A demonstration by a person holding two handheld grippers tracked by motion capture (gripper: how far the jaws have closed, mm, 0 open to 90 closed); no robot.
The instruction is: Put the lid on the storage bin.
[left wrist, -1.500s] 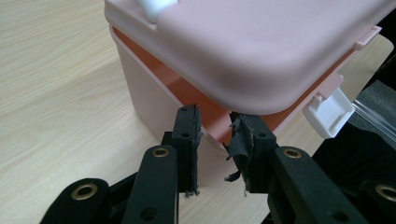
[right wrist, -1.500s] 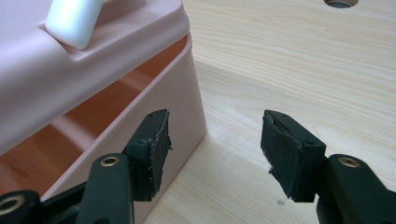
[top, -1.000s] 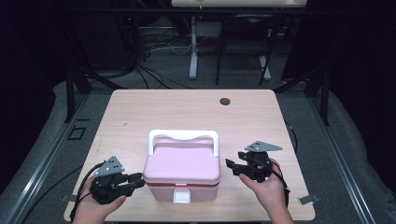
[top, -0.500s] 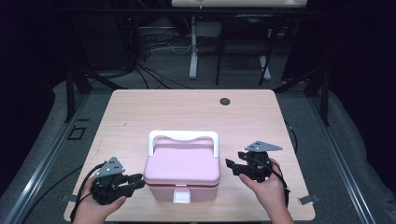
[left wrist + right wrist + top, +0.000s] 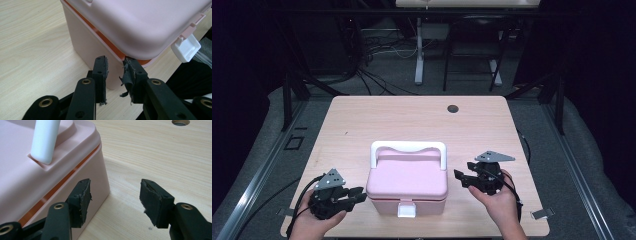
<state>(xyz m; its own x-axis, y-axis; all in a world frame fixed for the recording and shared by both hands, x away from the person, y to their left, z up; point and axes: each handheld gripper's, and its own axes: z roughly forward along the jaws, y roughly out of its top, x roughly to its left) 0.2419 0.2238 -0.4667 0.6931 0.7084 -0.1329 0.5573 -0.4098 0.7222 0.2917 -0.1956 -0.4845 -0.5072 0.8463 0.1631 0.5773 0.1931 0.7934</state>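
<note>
Both grippers stood released, the left gripper (image 5: 354, 194) at the pink box's (image 5: 407, 182) eight o'clock, the right gripper (image 5: 460, 176) at three. Uneven squeezing there could probably skid the box or pop its white latch (image 5: 406, 210).

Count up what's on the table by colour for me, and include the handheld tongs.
Pink: 1, the lidded box.
White: 2, the box's handle and its front latch.
Black: 2, the left tongs and the right tongs, both open beside the box.
Total: 5

Pink lidded box (image 5: 407, 182) is set upright near the table's near edge; lid closed, white handle (image 5: 408, 148) folded back, white front latch (image 5: 406, 210) fastened.
</note>
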